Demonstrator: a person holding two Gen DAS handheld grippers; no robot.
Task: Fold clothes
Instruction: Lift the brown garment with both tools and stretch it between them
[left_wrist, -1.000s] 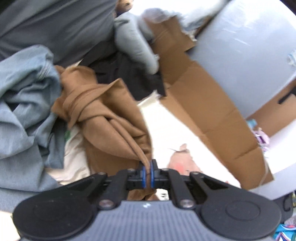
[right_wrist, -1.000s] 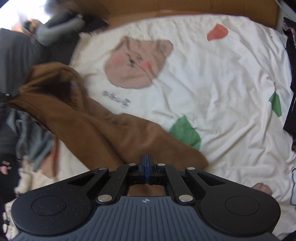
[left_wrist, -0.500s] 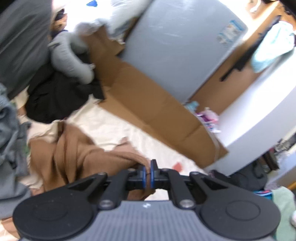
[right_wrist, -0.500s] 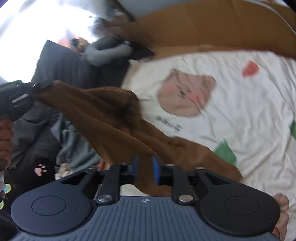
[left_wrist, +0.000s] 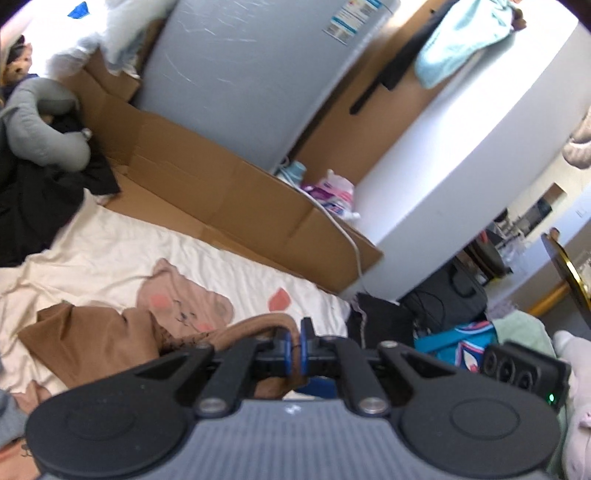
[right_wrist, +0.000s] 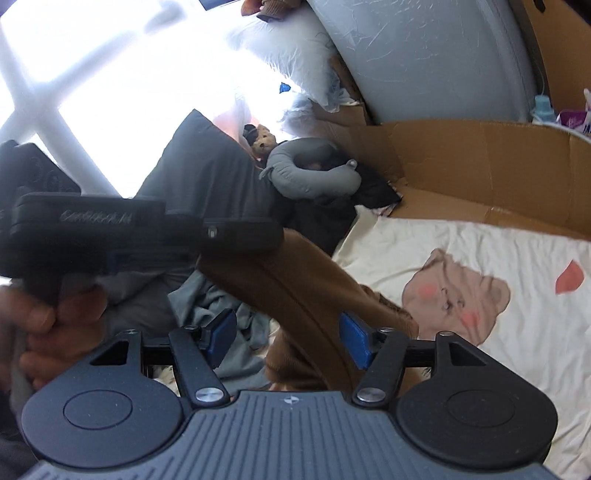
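Left wrist view, left tongs (left_wrist: 293, 350): pressed together on a rolled edge of the brown garment (left_wrist: 92, 339), which runs out of the pinch toward 9 o'clock
Left wrist view, garment: the rest lies crumpled on the cream bed sheet (left_wrist: 110, 240), partly over the printed bear (left_wrist: 184, 302); no fold line laid, no flat panel
Left wrist view, surroundings: cardboard (left_wrist: 221, 192) along the bed's far edge at 12 o'clock; grey neck pillow (left_wrist: 40, 125) on dark clothes at 10 o'clock
Right wrist view, right tongs (right_wrist: 288, 339): spread, the jaws having just been opening; the brown garment (right_wrist: 295, 288) hangs between the blue pads (right_wrist: 223, 338), neither of which presses on it
Right wrist view, left tongs (right_wrist: 155, 240): seen from the side at 9 o'clock, a hand (right_wrist: 55, 317) on the handle, the garment stretching down from them
Right wrist view, unsorted pile: grey-blue clothing (right_wrist: 221, 306) heaped at 8 o'clock beside the sheet
Progress: early, by my reading; one garment lifted by a single edge, not spread out, nothing folded in either view
Left to do: regrip with the right tongs, spread the garment flat on the sheet, fold it, then work through the pile
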